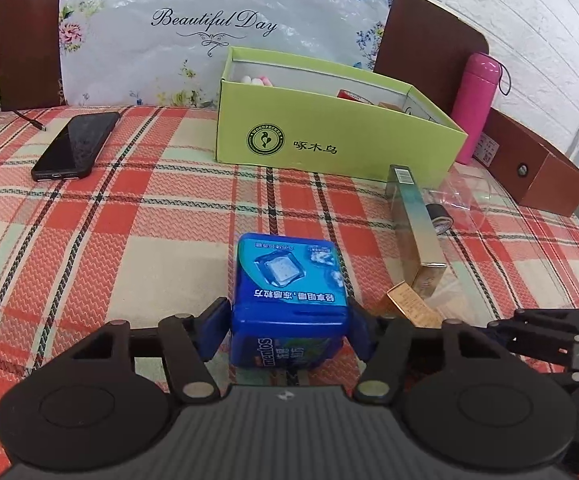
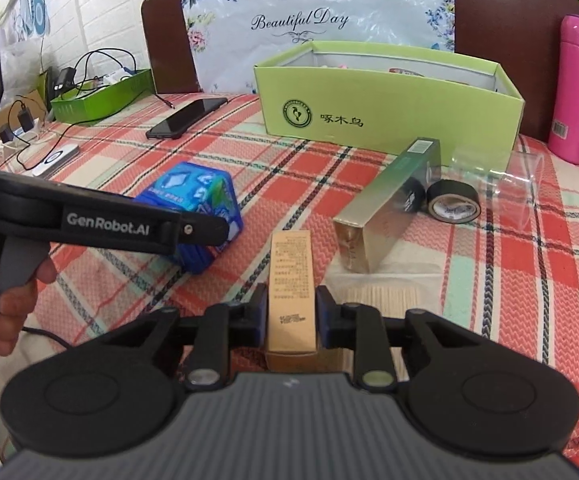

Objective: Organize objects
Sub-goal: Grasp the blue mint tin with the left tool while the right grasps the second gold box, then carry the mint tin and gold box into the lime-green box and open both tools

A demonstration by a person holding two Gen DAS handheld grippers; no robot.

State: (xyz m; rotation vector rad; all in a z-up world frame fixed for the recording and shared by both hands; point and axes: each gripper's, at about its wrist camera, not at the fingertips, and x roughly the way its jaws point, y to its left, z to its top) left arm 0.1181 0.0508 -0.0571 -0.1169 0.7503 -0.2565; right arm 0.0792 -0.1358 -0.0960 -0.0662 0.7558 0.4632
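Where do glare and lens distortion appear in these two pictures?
Left wrist view: the phone screen reflects pale light, the clear plastic cup nearly vanishes, and the green box bows from the fisheye. Right wrist view: the metallic carton mirrors the tape roll; corners are vignetted black.

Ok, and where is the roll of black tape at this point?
In the right wrist view the black tape roll lies on the plaid cloth right of centre, touching the long green-gold box, with the clear plastic cup on its right, in front of the green cardboard box.
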